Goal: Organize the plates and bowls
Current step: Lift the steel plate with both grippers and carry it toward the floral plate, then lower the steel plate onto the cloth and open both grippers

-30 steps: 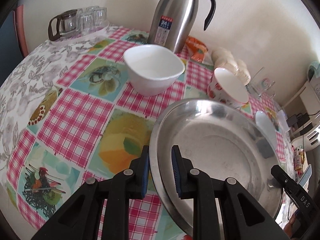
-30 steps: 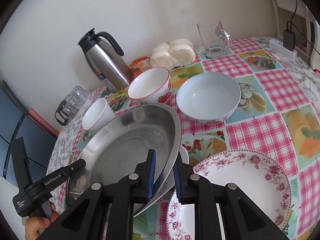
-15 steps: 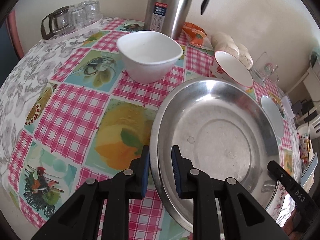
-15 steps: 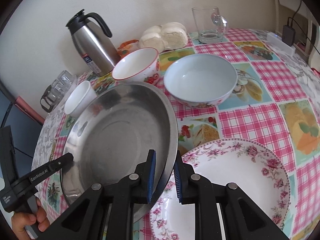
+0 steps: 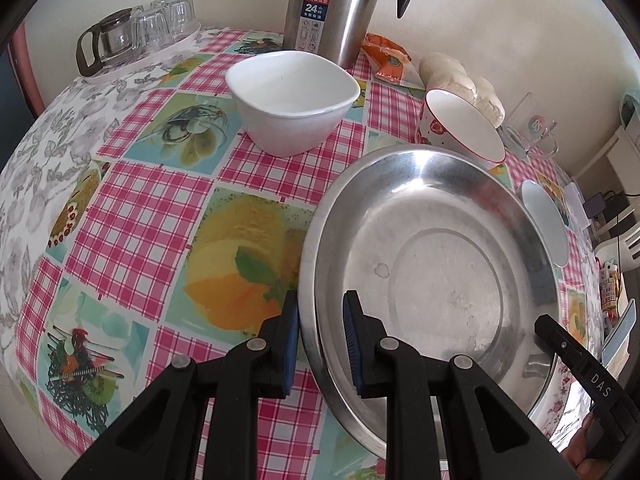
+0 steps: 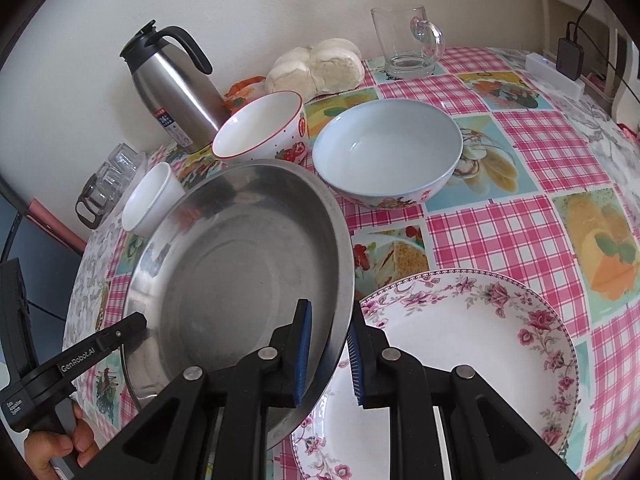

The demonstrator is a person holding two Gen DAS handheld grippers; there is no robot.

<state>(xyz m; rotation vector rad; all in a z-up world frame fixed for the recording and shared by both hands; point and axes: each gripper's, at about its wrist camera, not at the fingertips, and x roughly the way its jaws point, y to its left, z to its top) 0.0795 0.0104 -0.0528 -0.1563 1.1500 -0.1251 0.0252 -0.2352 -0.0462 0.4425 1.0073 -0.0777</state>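
A wide steel plate (image 5: 432, 264) (image 6: 240, 272) hangs tilted just above the checked tablecloth, carried from both sides. My left gripper (image 5: 320, 320) is shut on its left rim, and my right gripper (image 6: 328, 332) is shut on its right rim. The steel plate's right edge overlaps the left rim of a floral plate (image 6: 460, 360) lying on the table. Behind stand a white square bowl (image 5: 292, 104), a red-rimmed strawberry bowl (image 6: 264, 128) and a pale blue bowl (image 6: 388, 148), all empty. A hand (image 6: 60, 448) holds the left gripper's handle.
By the wall stand a steel thermos (image 5: 332, 8), a tray with a glass jug and tumblers (image 5: 136, 36), an orange packet (image 5: 386, 58), white buns (image 6: 320, 66) and a glass mug (image 6: 408, 40). A power strip (image 6: 556, 76) lies at the far right edge.
Both grippers have tipped further downward with the steel plate, which now lies flatter and lower, its right edge over the floral plate. Both grips are unchanged.
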